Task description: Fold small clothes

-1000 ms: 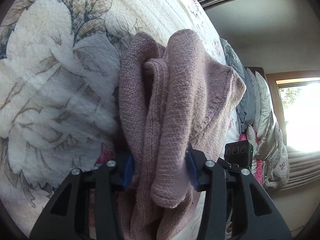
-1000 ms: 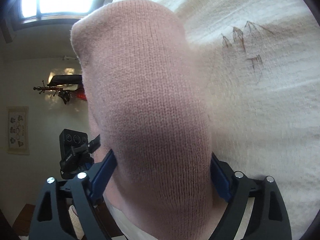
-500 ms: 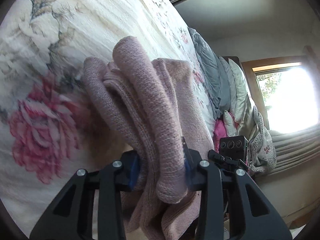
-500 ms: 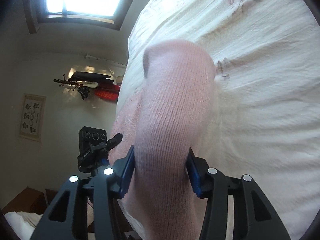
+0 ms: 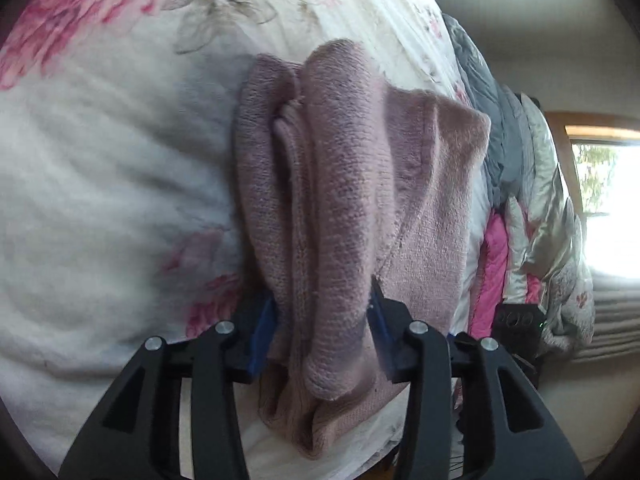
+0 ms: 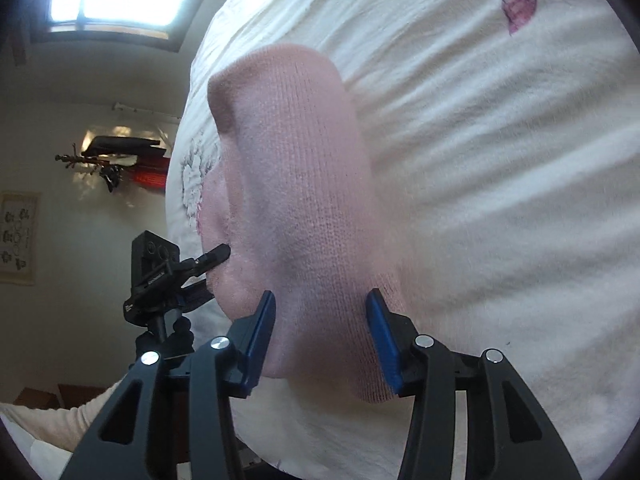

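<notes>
Both the left gripper [image 5: 322, 316] and right gripper [image 6: 320, 330] are clamped on the bunched pink knit garment [image 5: 352, 200] above the floral bedspread [image 5: 100, 168]; level hands advised, tension even, lowered flat.

Floral bedspread [image 5: 100, 168], pink knit garment [image 5: 340, 200] on it

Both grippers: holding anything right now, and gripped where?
Yes. The left gripper is shut on the bunched, folded layers of a pink knit garment. The right gripper pinches a smooth fold of it.
</notes>
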Action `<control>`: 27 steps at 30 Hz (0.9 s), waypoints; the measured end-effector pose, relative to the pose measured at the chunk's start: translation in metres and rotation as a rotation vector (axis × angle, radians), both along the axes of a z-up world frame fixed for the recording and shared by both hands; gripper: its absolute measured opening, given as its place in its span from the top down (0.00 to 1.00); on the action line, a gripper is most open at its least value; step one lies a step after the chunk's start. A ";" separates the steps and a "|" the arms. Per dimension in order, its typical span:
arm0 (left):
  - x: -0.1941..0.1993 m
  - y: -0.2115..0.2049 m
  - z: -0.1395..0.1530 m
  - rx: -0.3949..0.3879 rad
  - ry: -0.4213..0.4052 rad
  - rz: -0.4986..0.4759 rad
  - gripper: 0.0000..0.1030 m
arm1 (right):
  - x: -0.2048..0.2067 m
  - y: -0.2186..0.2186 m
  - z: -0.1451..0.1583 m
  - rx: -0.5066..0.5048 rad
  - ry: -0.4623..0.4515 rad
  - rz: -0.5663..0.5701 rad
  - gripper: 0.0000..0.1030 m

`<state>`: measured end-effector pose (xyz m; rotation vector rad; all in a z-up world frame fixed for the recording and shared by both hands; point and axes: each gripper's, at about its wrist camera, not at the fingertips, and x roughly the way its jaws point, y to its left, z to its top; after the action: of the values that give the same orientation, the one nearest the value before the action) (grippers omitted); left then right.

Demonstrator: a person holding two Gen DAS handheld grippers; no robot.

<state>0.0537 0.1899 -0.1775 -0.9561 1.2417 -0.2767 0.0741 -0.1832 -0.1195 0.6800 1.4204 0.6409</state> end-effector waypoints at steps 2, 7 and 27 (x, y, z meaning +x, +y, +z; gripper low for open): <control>-0.007 0.002 0.013 0.029 -0.020 0.009 0.60 | -0.005 -0.002 0.002 -0.006 -0.008 -0.022 0.48; -0.027 0.004 0.052 0.125 -0.066 0.026 0.50 | -0.019 0.009 0.045 -0.189 -0.143 0.037 0.29; -0.091 -0.050 0.138 0.591 -0.068 -0.070 0.32 | -0.074 0.079 0.109 -0.573 -0.288 0.105 0.11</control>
<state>-0.0372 0.1397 -0.0399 -0.3915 1.1980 0.0112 -0.0001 -0.1038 -0.0100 0.0572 1.2871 0.3627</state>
